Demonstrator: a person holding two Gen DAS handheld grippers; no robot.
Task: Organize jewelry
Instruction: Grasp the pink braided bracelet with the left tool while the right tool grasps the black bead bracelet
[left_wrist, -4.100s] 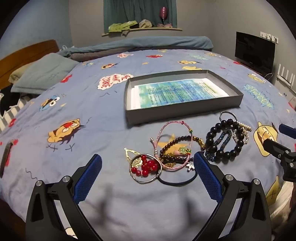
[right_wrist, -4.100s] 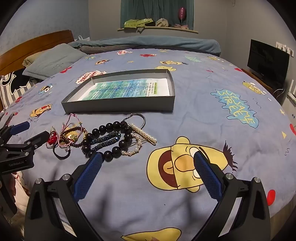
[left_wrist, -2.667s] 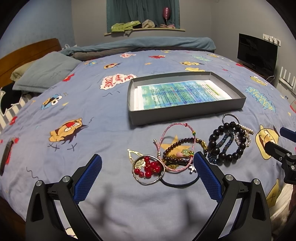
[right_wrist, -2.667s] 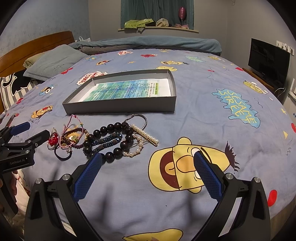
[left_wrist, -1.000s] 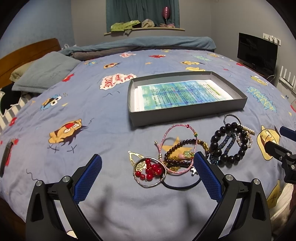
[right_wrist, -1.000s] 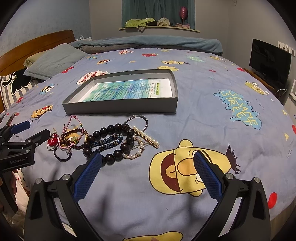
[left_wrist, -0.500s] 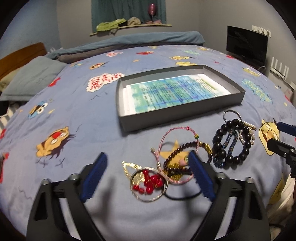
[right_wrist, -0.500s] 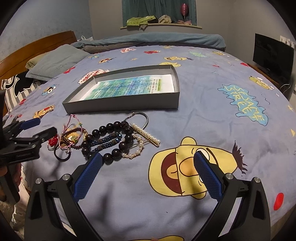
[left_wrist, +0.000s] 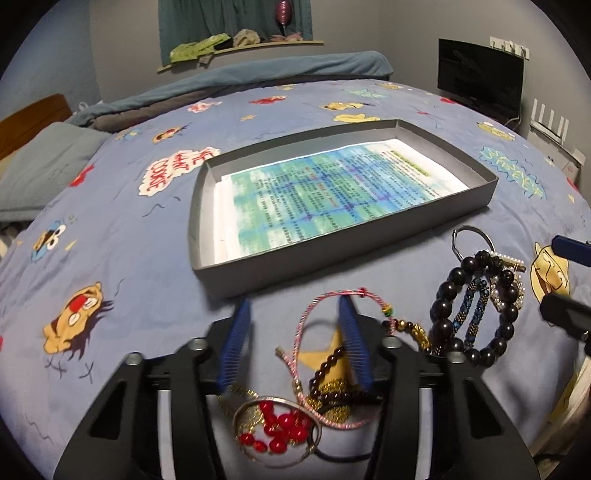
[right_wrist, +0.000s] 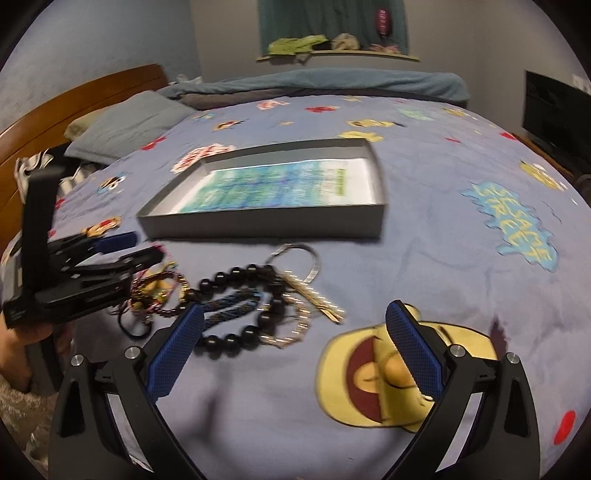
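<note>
A shallow grey box (left_wrist: 325, 258) lined with printed paper lies on the bed (left_wrist: 110, 229); it also shows in the right wrist view (right_wrist: 258, 225). Jewelry lies in front of it: a pink cord bracelet (left_wrist: 314, 321), a red-bead ring (left_wrist: 280, 428), a black bead bracelet (left_wrist: 447, 306) (right_wrist: 236, 332) and a pearl clip (right_wrist: 314, 291). My left gripper (left_wrist: 293, 314) is open but narrowed, low over the pink cord bracelet; its right finger stands inside the loop. My right gripper (right_wrist: 295, 317) is open and empty beside the black beads.
A grey pillow (right_wrist: 125, 125) and wooden headboard (right_wrist: 74, 99) are at the far left. A folded blanket (right_wrist: 317, 85) lies at the bed's far end. A black TV (left_wrist: 480, 85) stands at the right. My right gripper's fingers show at the left view's right edge (left_wrist: 569, 314).
My left gripper has moved forward and down over the jewelry pile and its fingers have closed in markedly. My right gripper has shifted left toward the black beads, still wide open.
</note>
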